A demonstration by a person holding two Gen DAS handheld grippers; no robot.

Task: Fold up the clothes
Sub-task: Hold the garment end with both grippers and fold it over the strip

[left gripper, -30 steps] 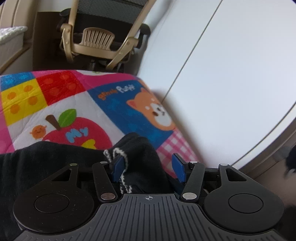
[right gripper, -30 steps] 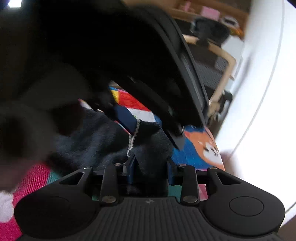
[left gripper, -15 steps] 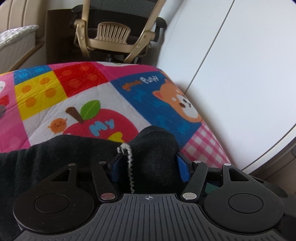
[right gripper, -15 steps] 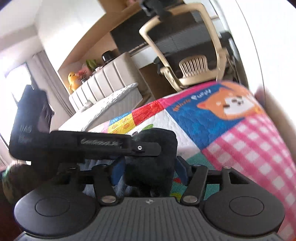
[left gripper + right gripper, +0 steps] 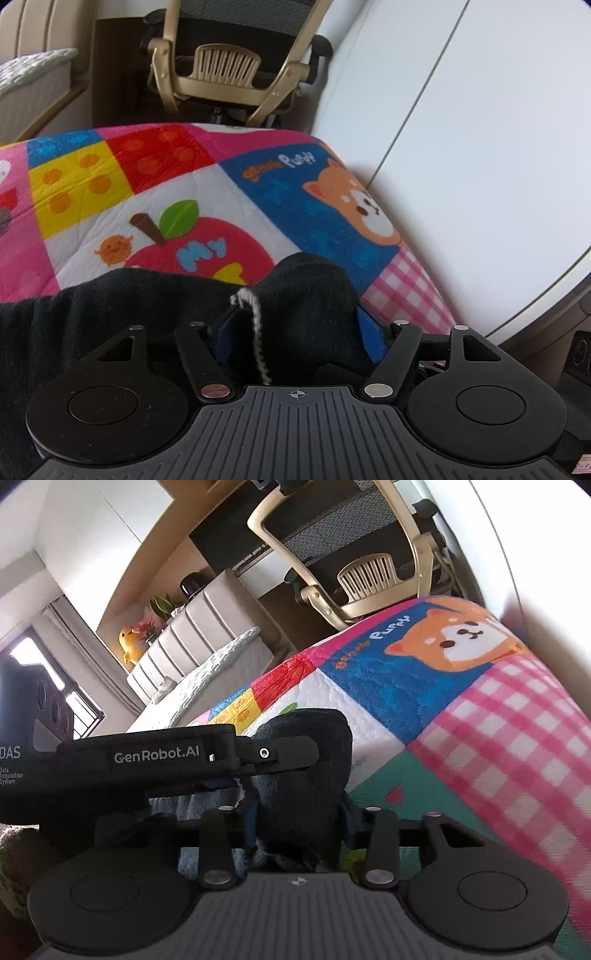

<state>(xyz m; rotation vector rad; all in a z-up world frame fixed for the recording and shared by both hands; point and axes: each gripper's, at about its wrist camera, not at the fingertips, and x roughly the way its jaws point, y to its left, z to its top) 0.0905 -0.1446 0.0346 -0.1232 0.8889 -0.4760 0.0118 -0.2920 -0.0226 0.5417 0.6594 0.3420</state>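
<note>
A black garment with a white drawstring lies bunched on a colourful quilt. My left gripper has the bunched end between its blue pads; its jaws are opening and the fabric still fills the gap. In the right wrist view the same black bunch sits between the pads of my right gripper, whose jaws are closing on it. The left gripper's body crosses that view from the left, its finger lying over the bunch. The rest of the garment trails off to the left.
The quilt ends at a white cupboard wall on the right. A beige office chair stands beyond the quilt's far edge. A bed with a white mattress is at the far left.
My right gripper has rolled upright and swung round beside the left one, its jaws widening and then narrowing on the black bunch. The left view has shifted only slightly, with fabric now filling its jaws.
</note>
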